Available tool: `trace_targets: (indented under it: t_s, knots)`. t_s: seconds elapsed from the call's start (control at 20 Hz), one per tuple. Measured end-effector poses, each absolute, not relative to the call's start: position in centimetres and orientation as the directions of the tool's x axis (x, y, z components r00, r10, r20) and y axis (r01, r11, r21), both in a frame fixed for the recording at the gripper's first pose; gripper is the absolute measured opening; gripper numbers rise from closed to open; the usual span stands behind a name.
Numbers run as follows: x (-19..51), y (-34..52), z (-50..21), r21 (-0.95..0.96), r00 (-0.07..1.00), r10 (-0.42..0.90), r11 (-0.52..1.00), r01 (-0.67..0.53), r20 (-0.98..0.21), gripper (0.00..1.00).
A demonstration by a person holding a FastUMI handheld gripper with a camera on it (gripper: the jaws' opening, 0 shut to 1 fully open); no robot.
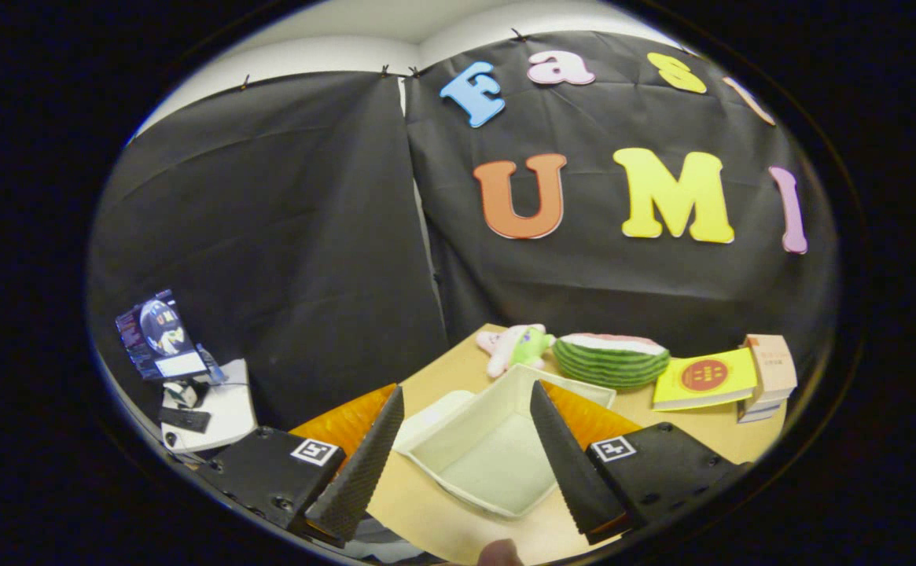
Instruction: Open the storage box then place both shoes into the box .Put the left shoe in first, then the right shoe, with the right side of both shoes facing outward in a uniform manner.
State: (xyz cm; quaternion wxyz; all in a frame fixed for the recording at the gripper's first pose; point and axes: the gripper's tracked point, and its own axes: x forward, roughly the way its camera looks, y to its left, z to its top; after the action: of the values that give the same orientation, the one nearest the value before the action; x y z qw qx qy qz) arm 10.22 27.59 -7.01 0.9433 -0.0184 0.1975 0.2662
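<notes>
White plastic storage box (489,452) on the tan table (686,428), sitting between and just beyond the two fingers; looks open on top, with what seems to be its lid (426,420) lying against its left rim. Inside pale and bare. No shoes to be made out anywhere on the table.

Gripper (465,456) spread wide, gripping nothing, fingers apart with the box showing in the gap.

Beyond the box: a plush toy (514,346), a watermelon-shaped cushion (611,360), a yellow book (705,379) and a small stack of books (772,373) near the far edge. Orange patches either side of the box, behind the fingers; hard to say what they are. Off to the left, a side stand with a small screen (160,334) and loose gear.

Risks, as a guess: lid, if loose, could slide back over the opening or get knocked off the table when a shoe comes across. Light box could skid or tip if a finger catches its rim. Shoe order or facing easily muddled, since neither shoe can be checked from here. Toy and cushion close enough behind to be nudged by an overshoot.
</notes>
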Motion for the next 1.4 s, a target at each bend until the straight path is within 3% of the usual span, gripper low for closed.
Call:
trace_targets:
  t_s: [0.4, 0.75, 1.1, 1.4]
  knots:
    - [9.3, 13.0, -13.1, 0.049, 0.782, 0.307, 0.941, -0.335, -0.543, 1.0]
    - [9.5, 4.0, -24.5, 0.052, 0.633, 0.155, 0.983, -0.178, -0.758, 1.0]
    - [9.9, 0.0, -31.7, 0.095, 0.47, 0.121, 0.992, -0.078, -0.874, 0.99]
    - [10.5, -0.2, -35.5, 0.102, 0.401, 0.114, 0.994, -0.05, -0.909, 0.84]
